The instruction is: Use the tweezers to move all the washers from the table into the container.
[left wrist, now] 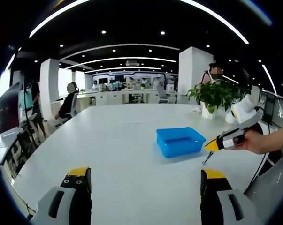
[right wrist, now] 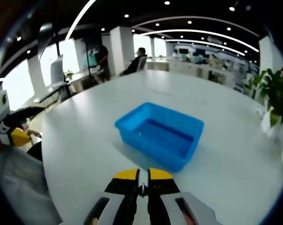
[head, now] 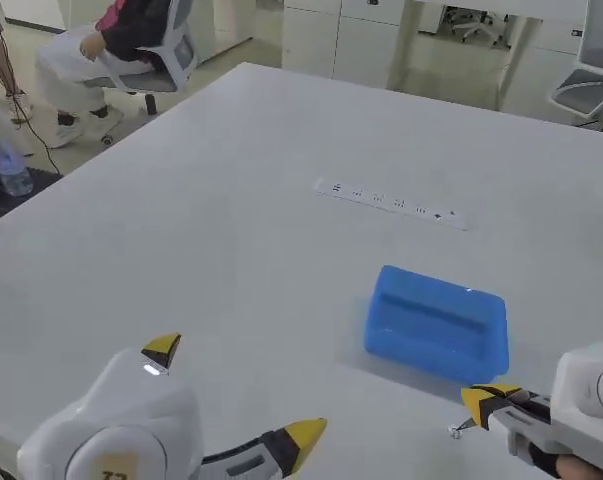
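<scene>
The blue container (head: 436, 325) (left wrist: 180, 140) (right wrist: 157, 133) stands on the white table, and its floor looks bare. Just in front of it, my right gripper (head: 481, 400) (left wrist: 211, 145) (right wrist: 143, 174) is shut on thin metal tweezers (head: 459, 428) (left wrist: 207, 158). These point down at the tabletop near the container's front right corner. Something small and shiny sits at the tweezers' tip, too small to tell what. Over the table's near left, my left gripper (head: 233, 392) (left wrist: 146, 180) is open and holds nothing.
A white power strip (head: 391, 203) lies on the table beyond the container. A potted plant (left wrist: 214, 96) (right wrist: 272, 89) stands at the table's far side. A person sits on a chair (head: 131, 45) off the table's left, near a water bottle (head: 11, 170).
</scene>
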{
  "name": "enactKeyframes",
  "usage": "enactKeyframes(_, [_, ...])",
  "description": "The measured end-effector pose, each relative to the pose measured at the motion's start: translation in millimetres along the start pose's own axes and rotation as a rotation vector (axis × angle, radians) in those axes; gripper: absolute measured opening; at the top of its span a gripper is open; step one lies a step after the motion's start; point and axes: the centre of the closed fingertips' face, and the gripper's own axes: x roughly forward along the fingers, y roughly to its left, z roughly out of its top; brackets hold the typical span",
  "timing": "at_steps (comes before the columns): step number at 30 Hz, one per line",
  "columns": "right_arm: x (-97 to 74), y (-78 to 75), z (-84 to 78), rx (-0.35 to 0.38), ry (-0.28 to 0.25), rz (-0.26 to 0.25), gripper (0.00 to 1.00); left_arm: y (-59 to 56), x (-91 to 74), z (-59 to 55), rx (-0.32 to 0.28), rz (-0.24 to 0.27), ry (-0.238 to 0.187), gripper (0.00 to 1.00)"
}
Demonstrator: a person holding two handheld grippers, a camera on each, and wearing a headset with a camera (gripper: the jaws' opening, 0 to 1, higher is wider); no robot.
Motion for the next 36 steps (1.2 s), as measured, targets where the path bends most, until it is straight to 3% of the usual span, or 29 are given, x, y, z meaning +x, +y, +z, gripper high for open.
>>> enactKeyframes(8, [3.1,3.0,-1.9,-0.024,0.017,-0.003,0.03,-0.6,0.8,-0.8,0.004,-0.002,0.005,0.99])
enactKeyframes(16, [6.1,5.5,1.6,-0.061,-0.008,-0.013,0.02,-1.2,1.2,-1.4,0.005,-0.002,0.009,0.99])
enactKeyframes(21, [6.8,2.8,1.8,-0.041,-0.021,-0.027,0.02,-0.1,1.4,-2.5,0.010,0.005,0.013,0.99])
enactKeyframes(28, [7.4,1.0,2.8,-0.021,0.019,-0.018,0.02,-2.9,2.2,-4.4,0.003,-0.014,0.023,0.99])
enactKeyframes(36, [-6.4,5.3,26.0,-0.040,-0.029,-0.002,0.02,-3.7,2.6,-4.6,-0.006,-0.023,0.024,0.99])
